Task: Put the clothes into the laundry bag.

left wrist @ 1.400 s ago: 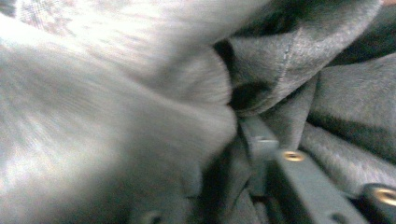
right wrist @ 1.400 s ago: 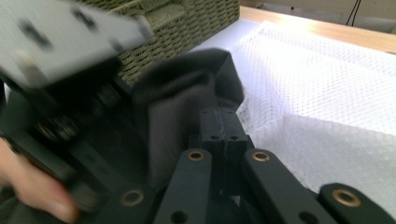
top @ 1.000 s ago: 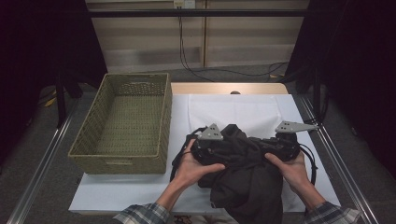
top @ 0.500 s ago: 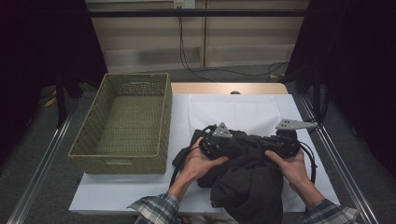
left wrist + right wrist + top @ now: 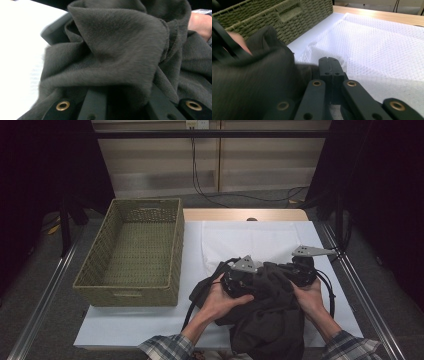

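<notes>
High view is showing a white worktop [image 5: 150, 325] stretching across the frame, with a woven green basket [image 5: 135, 251] sitting on its left part and a white mesh cloth [image 5: 250, 242] lying flat across its middle and far side. Just right of the basket, at the near edge, a dark grey garment [image 5: 270, 320] is lying bunched in a heap, partly on the mesh cloth and spilling toward the person's side. Both hands are pressing into the top of that heap from either side, plaid sleeves showing at the bottom. The left gripper [image 5: 240, 277] is sitting against the left of the bunch; its jaws have just been closing, and in the left gripper view a thick fold of the garment [image 5: 117, 55] is lying gathered between them, so it is clamping the fabric. The right gripper [image 5: 302, 270] is resting at the right of the heap, near the left one. In the right gripper view its jaws are meeting pad to pad, fully closed, with the garment [image 5: 254, 82] bulging just beside them at the left and the mesh cloth [image 5: 374, 42] beyond; whether any fabric is being pinched there I cannot tell.
</notes>
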The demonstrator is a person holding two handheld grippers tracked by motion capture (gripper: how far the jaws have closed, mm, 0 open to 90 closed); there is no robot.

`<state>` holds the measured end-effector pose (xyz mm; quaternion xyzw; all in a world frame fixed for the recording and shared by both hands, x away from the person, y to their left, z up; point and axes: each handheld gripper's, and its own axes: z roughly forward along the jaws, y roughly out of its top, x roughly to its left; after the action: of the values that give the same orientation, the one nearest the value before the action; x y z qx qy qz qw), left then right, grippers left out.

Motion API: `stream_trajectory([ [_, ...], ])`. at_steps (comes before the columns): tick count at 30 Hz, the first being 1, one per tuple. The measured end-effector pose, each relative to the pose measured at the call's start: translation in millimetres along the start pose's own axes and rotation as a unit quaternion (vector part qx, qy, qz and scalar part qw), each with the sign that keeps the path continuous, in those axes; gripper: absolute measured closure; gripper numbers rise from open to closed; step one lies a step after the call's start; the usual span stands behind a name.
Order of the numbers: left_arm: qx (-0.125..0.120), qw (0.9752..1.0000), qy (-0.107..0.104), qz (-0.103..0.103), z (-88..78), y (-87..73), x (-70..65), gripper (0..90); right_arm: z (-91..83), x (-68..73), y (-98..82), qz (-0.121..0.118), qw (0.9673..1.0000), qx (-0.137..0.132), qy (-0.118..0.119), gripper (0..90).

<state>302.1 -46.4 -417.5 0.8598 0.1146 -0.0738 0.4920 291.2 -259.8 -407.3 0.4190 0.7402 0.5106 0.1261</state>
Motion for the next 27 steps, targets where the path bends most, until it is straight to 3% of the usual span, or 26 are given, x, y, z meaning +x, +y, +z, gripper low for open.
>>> stream_trajectory([
  [2,0.018,0.9998,-0.01,0.003,12.8,-2.9,-0.5,84.3,-1.6,0.8,1.7,0.003,0.9999,-0.009,0.006,90.0],
  [4,0.033,0.9994,-0.003,0.004,23.3,-2.7,1.5,84.5,-3.2,4.3,4.9,-0.01,0.9998,-0.012,0.013,90.0],
  [7,0.058,0.9976,0.038,0.005,29.3,-2.6,11.2,84.7,-9.7,8.0,10.1,-0.016,0.9996,-0.021,0.009,90.0],
  [8,0.083,0.9943,0.065,0.015,32.0,-4.1,14.3,84.8,-12.9,8.4,11.5,-0.017,0.9995,-0.024,0.01,90.0],
  [10,0.085,0.9938,0.071,0.005,33.7,-6.1,20.7,84.8,-19.6,9.4,15.0,-0.021,0.9994,-0.027,0.009,90.0],
  [13,0.07,0.9925,0.1,-0.011,36.6,-6.0,25.4,84.9,-24.9,13.3,16.5,-0.025,0.9994,-0.023,0.006,90.0],
  [16,0.087,0.9875,0.131,-0.002,35.2,0.0,27.8,85.0,-25.1,17.6,15.4,-0.033,0.9993,-0.017,0.008,90.0],
  [17,0.076,0.9864,0.146,-0.009,35.5,1.4,27.3,85.0,-25.5,18.4,15.7,-0.034,0.9993,-0.017,0.007,90.0],
  [18,0.08,0.985,0.153,-0.007,33.6,3.4,28.4,85.1,-26.0,19.1,16.1,-0.033,0.9993,-0.017,0.007,90.0],
  [19,0.064,0.9855,0.156,-0.014,32.1,4.1,29.2,85.0,-26.5,19.2,16.5,-0.03,0.9993,-0.018,0.008,90.0],
  [20,0.064,0.9853,0.158,-0.009,30.1,4.0,29.9,85.0,-26.8,18.9,16.5,-0.032,0.9993,-0.018,0.01,90.0],
  [23,0.059,0.9847,0.161,-0.031,32.8,-3.1,34.1,84.8,-23.9,16.9,13.0,-0.031,0.9995,-0.004,0.01,90.0],
  [25,0.047,0.986,0.148,-0.06,36.4,-12.3,40.0,83.0,-17.0,12.6,5.5,-0.023,0.9996,0.011,0.01,90.0],
  [27,0.035,0.988,0.135,-0.066,30.9,-16.3,40.3,78.7,-12.4,8.6,-1.1,-0.019,0.9995,0.023,0.011,90.0],
])
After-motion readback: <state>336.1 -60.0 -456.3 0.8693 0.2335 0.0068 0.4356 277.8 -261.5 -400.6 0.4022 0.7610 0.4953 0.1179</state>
